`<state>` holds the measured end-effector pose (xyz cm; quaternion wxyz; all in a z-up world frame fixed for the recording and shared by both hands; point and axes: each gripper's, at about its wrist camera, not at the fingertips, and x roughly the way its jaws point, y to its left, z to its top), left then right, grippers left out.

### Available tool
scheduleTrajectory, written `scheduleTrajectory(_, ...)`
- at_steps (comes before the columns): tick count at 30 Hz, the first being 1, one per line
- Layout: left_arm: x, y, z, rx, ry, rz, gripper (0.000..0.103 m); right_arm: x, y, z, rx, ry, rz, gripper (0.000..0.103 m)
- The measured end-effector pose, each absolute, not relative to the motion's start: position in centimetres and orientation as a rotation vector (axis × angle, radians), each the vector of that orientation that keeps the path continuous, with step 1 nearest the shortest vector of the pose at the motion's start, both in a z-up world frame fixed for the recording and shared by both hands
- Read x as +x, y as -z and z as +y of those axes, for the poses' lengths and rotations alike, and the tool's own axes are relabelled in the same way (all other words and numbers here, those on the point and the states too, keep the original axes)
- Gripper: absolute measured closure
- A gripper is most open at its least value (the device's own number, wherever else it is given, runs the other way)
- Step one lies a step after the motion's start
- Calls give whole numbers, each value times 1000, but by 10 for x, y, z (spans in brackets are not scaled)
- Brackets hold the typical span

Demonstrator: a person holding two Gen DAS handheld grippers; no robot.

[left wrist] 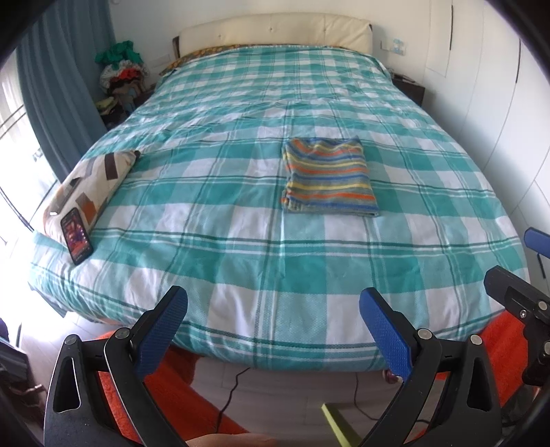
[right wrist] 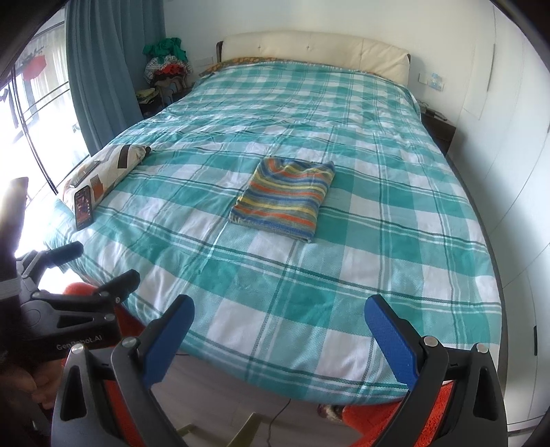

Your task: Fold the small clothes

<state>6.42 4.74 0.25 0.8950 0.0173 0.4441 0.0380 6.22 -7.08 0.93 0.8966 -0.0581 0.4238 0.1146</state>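
1. Teal-and-white plaid bedspread (left wrist: 275,240) covers a wide bed with a cream padded headboard (left wrist: 275,31) against a white wall; a blue-green curtain (left wrist: 65,86) hangs at the bright window on the left.
2. Lying flat on the bedspread, right of centre in the left wrist view, is the striped garment (left wrist: 328,177), folded into a neat rectangle with orange, yellow, blue and green bands; it is well apart from both tools.
3. At the bed's left edge rests a patterned pillow (left wrist: 89,182), and a phone (left wrist: 76,235) with a lit screen leans against its near end.
4. A heap of clothes (left wrist: 120,72) is piled beside the headboard on the left, and a dark nightstand (left wrist: 409,86) stands on the right.
5. The left gripper (left wrist: 273,309) hangs off the foot of the bed, its blue-padded fingers (left wrist: 161,330) spread wide and grasping nothing.
6. The right gripper (right wrist: 278,316) is likewise back from the bed's foot, fingers (right wrist: 392,337) released and wide apart, empty.
7. An orange rug (left wrist: 165,395) and a thin black cable (left wrist: 230,395) lie on the pale floor below.
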Motion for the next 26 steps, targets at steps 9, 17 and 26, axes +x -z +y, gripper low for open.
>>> scheduleTrajectory(9, 62, -4, 42, 50, -80, 906, 2, 64, -5, -74, -130, -217, 882, 5)
scheduleTrajectory(17, 60, -7, 41, 65, -88, 894, 2, 64, -2, -73, -139, -210, 887, 4)
scheduleTrajectory(26, 55, -9, 39, 46, -68, 882, 3, 65, -2, -74, -136, -207, 882, 4)
